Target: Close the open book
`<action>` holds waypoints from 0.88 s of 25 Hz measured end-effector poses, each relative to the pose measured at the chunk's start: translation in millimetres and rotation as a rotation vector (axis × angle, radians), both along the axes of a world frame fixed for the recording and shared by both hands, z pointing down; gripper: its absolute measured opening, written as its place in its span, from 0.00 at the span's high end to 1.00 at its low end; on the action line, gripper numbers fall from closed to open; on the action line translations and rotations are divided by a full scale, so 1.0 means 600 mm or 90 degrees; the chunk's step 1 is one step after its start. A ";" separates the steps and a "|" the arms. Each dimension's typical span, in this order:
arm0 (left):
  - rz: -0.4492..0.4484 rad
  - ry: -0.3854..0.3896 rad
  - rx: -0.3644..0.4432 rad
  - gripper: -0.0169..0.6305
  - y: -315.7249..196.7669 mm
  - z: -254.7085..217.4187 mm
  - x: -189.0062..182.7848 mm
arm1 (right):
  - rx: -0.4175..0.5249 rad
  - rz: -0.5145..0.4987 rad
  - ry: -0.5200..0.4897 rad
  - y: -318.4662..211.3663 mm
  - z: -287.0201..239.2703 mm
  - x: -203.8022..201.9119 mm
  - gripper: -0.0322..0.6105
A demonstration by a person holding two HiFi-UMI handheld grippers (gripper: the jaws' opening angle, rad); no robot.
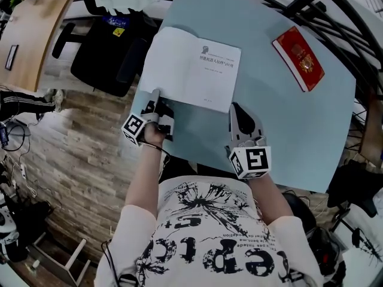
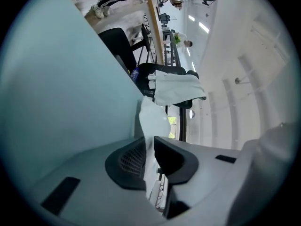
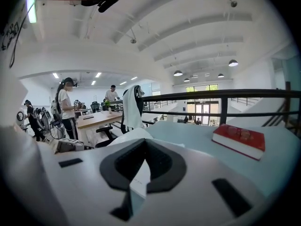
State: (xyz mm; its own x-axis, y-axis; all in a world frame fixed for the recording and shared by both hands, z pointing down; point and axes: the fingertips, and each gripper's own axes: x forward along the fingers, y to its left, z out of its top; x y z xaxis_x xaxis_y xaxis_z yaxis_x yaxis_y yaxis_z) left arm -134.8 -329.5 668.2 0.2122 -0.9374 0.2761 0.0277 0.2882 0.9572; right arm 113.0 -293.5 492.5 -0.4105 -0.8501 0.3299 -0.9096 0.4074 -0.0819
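book (image 1: 191,70) seemingly overhangs table's (image 1: 293,130) left edge

The book (image 1: 191,67) is matt white paper; the table (image 1: 311,124) smooth, matt.

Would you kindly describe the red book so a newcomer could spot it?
Look at the pale blue table. Toward its far right lies the red book, closed. Unlike the white open book beside it, its cover is red with a gold emblem.

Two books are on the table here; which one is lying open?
The white paperback book at the light blue table's left edge, showing a printed inner page; the red hardcover book at the far right is closed.
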 end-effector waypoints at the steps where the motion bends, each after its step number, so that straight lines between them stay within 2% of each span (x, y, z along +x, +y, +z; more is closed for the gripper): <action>1: -0.002 0.001 -0.003 0.89 0.002 0.001 0.000 | -0.002 0.000 0.003 0.002 0.001 -0.002 0.93; 4: -0.001 0.001 0.002 0.91 0.009 -0.001 -0.001 | -0.009 0.000 0.010 0.010 0.006 -0.005 0.93; 6: 0.017 -0.021 0.007 0.92 0.010 -0.008 0.001 | -0.012 0.003 0.012 0.016 0.010 -0.003 0.93; 10: 0.071 -0.119 0.000 0.92 0.013 -0.040 0.011 | -0.025 0.022 -0.001 0.027 0.008 0.005 0.93; 14: 0.133 -0.235 0.026 0.93 0.017 -0.079 0.027 | -0.024 0.040 -0.007 0.039 0.001 0.010 0.93; 16: 0.198 -0.335 0.062 0.93 0.020 -0.098 0.044 | -0.020 0.047 -0.008 0.045 -0.001 0.011 0.93; 20: 0.379 -0.641 0.171 0.93 0.032 -0.139 0.101 | -0.013 0.059 -0.007 0.058 -0.009 0.014 0.93; 22: 0.451 -0.756 0.226 0.93 0.038 -0.154 0.139 | -0.012 0.068 -0.006 0.065 -0.010 0.020 0.93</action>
State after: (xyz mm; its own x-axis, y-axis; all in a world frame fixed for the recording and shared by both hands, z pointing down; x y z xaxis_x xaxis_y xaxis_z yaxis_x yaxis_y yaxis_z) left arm -51.5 -306.4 575.6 0.4705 -0.7888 0.3956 -0.8739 -0.3543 0.3328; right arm 124.9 -254.6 486.6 -0.3208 -0.8831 0.3423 -0.9470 0.3061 -0.0979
